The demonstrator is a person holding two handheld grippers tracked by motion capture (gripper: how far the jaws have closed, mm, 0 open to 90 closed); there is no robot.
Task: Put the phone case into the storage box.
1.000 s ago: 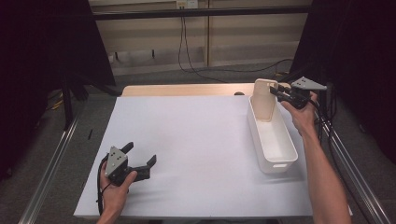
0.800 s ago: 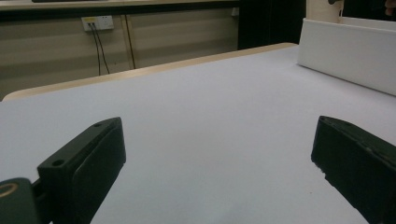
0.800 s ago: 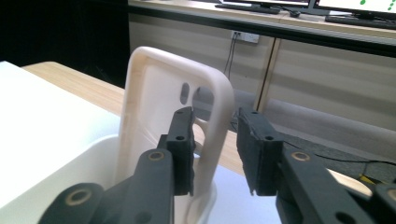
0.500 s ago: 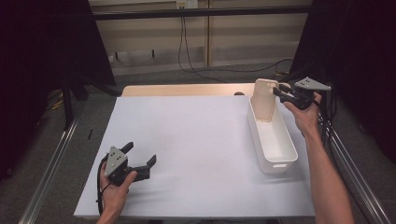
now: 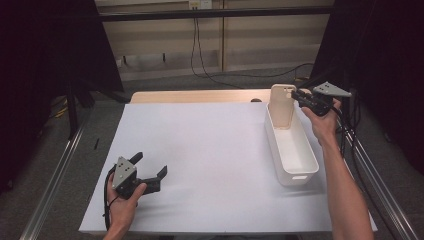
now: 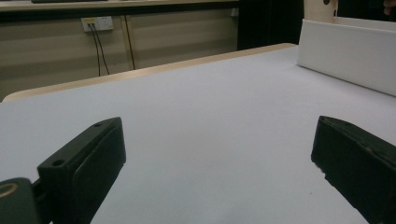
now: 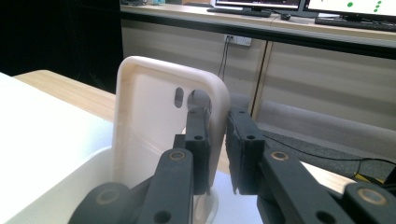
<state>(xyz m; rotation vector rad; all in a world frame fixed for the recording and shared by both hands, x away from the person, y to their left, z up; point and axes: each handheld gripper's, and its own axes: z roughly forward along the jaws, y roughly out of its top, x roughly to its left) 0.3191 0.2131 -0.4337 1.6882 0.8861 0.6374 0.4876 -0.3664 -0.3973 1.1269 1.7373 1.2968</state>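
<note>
Two hands apart, right gripper (image 7: 217, 140) raised, pinching upright beige lid (image 7: 154, 121), left gripper (image 5: 149, 169) spread, resting low.

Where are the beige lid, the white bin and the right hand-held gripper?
beige lid (image 5: 281, 106), high view, middle of its upright panel.
white bin (image 5: 295, 176), high view, near end wall.
right hand-held gripper (image 7: 218, 140), right gripper view, between its fingertips on the lid's edge.

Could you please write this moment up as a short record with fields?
surface: white table
held thing: cream lid, upright at the far end of the white bin
right gripper: shut on the cream lid's edge, fingers having just closed
left gripper: open, resting low on the table, nothing between its fingers
bin contents: apart from the lid, none seen
</note>
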